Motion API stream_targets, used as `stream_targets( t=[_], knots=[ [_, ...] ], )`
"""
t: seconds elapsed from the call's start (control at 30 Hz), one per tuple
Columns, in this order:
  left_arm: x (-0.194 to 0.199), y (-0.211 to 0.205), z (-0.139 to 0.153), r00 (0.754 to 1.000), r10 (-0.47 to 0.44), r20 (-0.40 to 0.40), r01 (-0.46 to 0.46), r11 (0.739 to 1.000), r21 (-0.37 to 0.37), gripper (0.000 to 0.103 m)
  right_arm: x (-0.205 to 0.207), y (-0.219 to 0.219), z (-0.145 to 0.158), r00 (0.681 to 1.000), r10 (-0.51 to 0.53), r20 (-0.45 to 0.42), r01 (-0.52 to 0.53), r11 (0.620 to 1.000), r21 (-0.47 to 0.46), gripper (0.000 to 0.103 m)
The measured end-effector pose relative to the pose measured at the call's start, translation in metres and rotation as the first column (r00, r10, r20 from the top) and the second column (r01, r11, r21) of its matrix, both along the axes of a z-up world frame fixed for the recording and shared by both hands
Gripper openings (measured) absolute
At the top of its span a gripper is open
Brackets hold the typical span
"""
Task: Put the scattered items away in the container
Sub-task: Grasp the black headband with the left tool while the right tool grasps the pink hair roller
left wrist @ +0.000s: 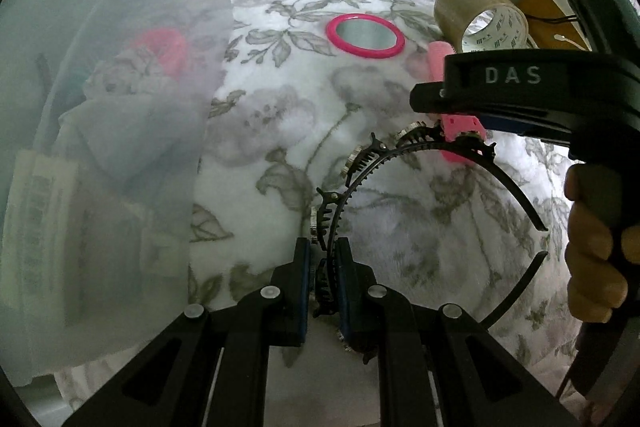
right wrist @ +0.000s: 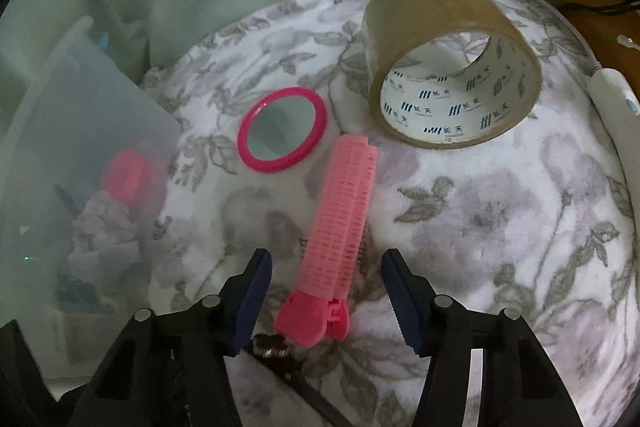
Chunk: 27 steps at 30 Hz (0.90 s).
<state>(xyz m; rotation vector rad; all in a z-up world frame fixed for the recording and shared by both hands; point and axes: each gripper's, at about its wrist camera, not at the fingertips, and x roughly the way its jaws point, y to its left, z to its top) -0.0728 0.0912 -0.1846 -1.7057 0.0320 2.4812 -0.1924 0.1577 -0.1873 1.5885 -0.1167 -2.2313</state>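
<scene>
At far left stood the translucent container point(left wrist: 100, 147), with a pink item and other things dimly visible inside. Just beside it, your left gripper point(left wrist: 323, 267) was clenched on the black toothed headband point(left wrist: 400, 163), whose arc curved away over the floral blanket point(left wrist: 280, 131). Further back lay the pink-rimmed mirror point(right wrist: 282, 129), flat on the blanket. Your right gripper point(right wrist: 327, 297) stood released, its jaws straddling the clip end of the pink hair roller point(right wrist: 344, 215) without pressing on it. At the right rear, the roll of brown tape point(right wrist: 448, 67) rested tilted on the blanket.
</scene>
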Motion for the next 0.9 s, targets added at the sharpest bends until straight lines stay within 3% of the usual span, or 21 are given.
stream_targets(
  t=[0.1, 0.2, 0.43, 0.9],
  knots=[
    [0.0, 0.0, -0.001, 1.0, 0.0, 0.0, 0.0, 1.0, 0.003, 0.013, 0.0, -0.004, 0.0, 1.0, 0.001, -0.022, 0.0, 1.0, 0.03, 0.057],
    [0.002, 0.0, -0.001, 1.0, 0.0, 0.0, 0.0, 1.0, 0.005, 0.013, -0.001, -0.005, 0.0, 0.999, -0.008, -0.04, 0.01, 0.998, 0.059, 0.043],
    [0.004, 0.001, -0.001, 1.0, 0.002, 0.001, -0.002, 1.0, 0.006, 0.012, -0.003, 0.006, 0.002, 0.998, -0.048, -0.027, 0.049, 0.999, 0.017, 0.029],
    [0.011, 0.011, -0.001, 1.0, -0.006, -0.019, 0.005, 0.999, -0.037, 0.012, 0.016, 0.068, 0.032, 0.979, -0.196, -0.061, 0.195, 0.98, -0.028, 0.027]
  ],
)
